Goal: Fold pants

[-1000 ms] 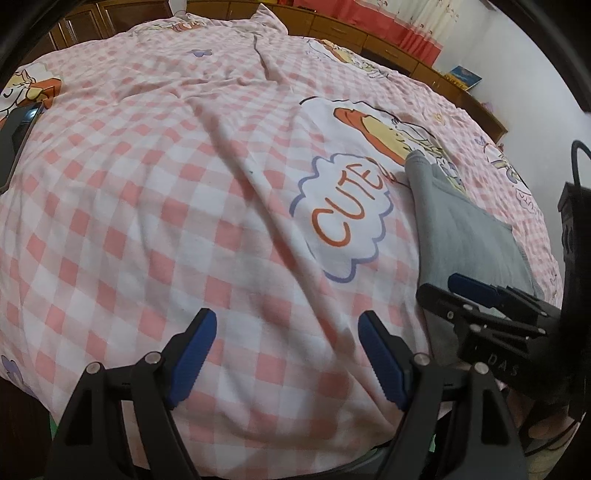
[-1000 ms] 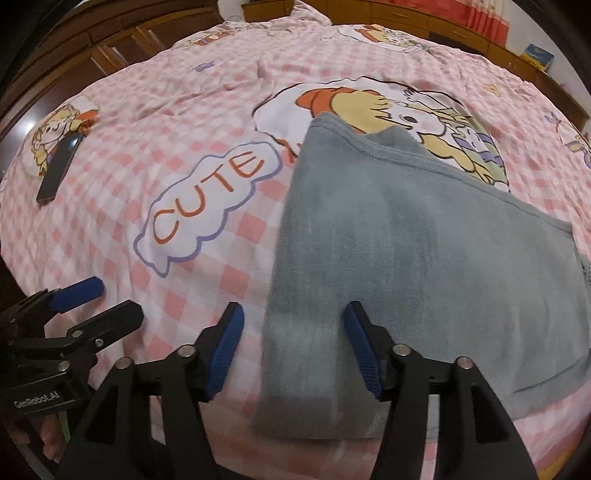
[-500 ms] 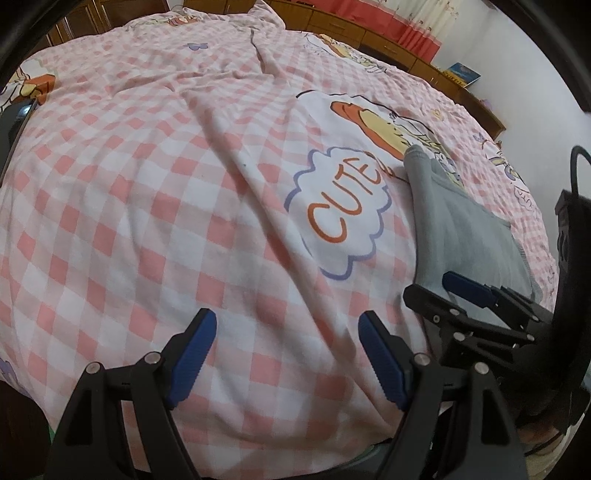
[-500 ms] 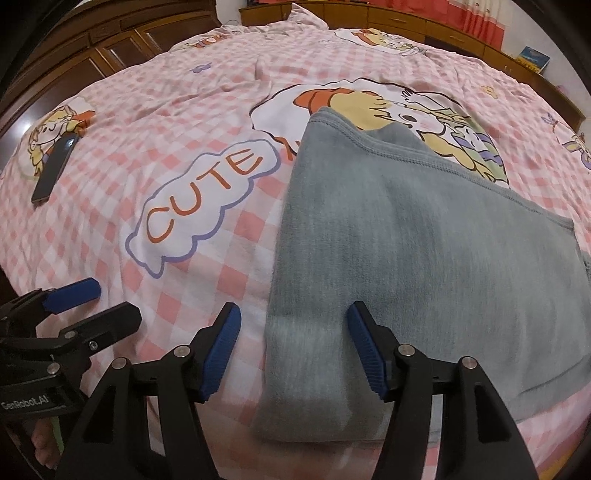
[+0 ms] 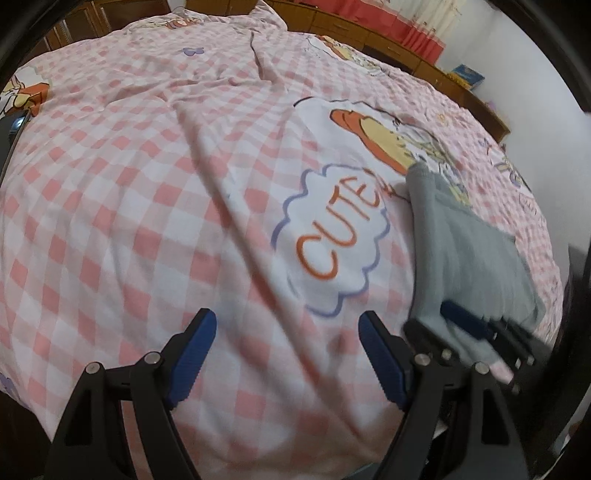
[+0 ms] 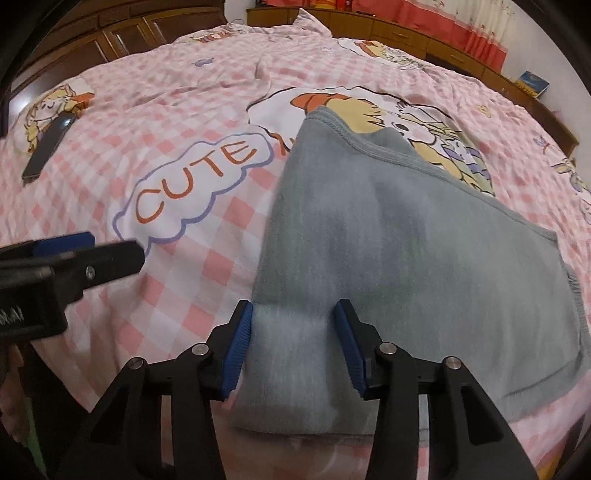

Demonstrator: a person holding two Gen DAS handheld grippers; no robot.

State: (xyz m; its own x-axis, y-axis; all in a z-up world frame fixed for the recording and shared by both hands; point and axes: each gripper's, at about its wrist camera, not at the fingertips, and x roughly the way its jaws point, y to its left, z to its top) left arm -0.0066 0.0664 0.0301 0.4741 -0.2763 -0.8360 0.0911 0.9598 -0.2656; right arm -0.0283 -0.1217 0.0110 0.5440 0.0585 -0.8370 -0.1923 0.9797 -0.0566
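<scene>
Grey pants (image 6: 406,240), folded flat, lie on the pink checked bedspread (image 6: 166,92), with their near end at the bed's front edge. My right gripper (image 6: 293,332) stands over the near left corner of the pants. Its jaws are closing, and the cloth between the blue pads still lies flat. The left wrist view shows the pants (image 5: 461,258) at the right with the right gripper (image 5: 461,325) on them, blurred. My left gripper (image 5: 288,347) hovers open over bare bedspread, left of the pants and apart from them. It also appears at the left edge of the right wrist view as the left gripper (image 6: 110,246).
A dark flat phone-like device (image 6: 48,147) lies on the bed at the far left. Wooden cabinets (image 6: 110,33) and a low wooden unit (image 6: 406,33) with a blue book (image 6: 533,83) ring the bed. The bed's front edge drops away just below both grippers.
The right gripper's jaws have narrowed around the near left corner of the pants, and its left pad now meets the cloth's edge. The left gripper has stayed open over the same spot.
</scene>
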